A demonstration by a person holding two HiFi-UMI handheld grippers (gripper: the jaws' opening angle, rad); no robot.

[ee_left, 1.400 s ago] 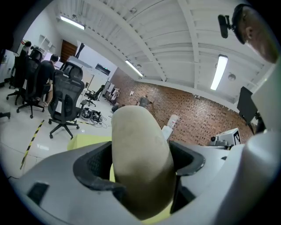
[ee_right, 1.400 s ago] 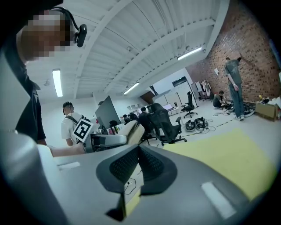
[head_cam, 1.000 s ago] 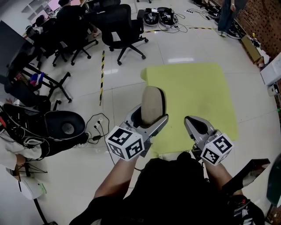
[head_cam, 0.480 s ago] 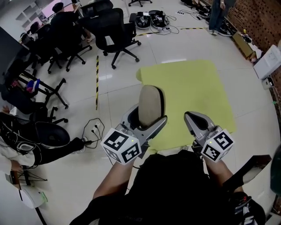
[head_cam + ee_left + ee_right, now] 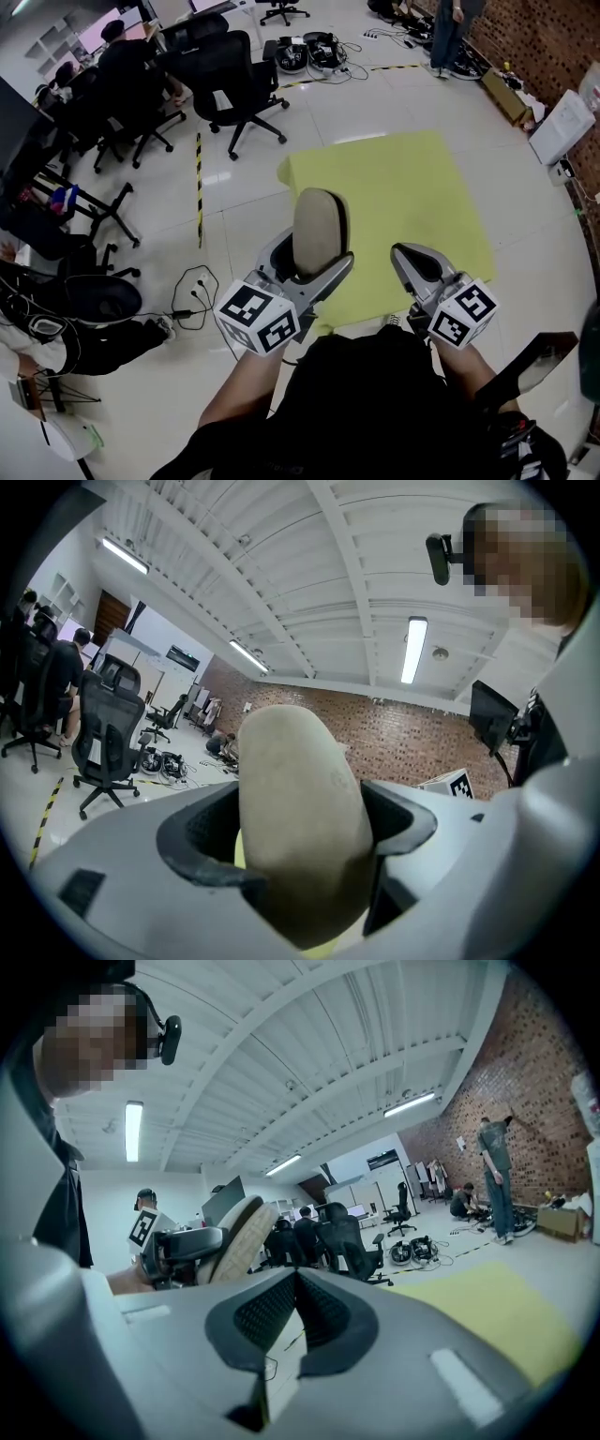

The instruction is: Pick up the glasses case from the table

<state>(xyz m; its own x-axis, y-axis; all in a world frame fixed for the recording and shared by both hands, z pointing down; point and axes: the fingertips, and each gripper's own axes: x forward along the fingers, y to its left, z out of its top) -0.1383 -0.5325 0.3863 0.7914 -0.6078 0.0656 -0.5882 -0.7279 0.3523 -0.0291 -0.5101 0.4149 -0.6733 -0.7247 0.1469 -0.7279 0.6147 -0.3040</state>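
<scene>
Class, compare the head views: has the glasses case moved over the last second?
No. The glasses case stays upright in the left hand-held gripper, over the yellow table's near-left edge.

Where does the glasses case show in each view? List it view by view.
Head view: glasses case at centre, upright in the left gripper.
Left gripper view: centre, clamped between the jaws.
Right gripper view: left of centre, mid-height.
Shared landmark: the brick wall, in all three.

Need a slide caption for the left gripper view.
Left gripper shut on the beige glasses case, white ceiling and brick wall behind.
</scene>
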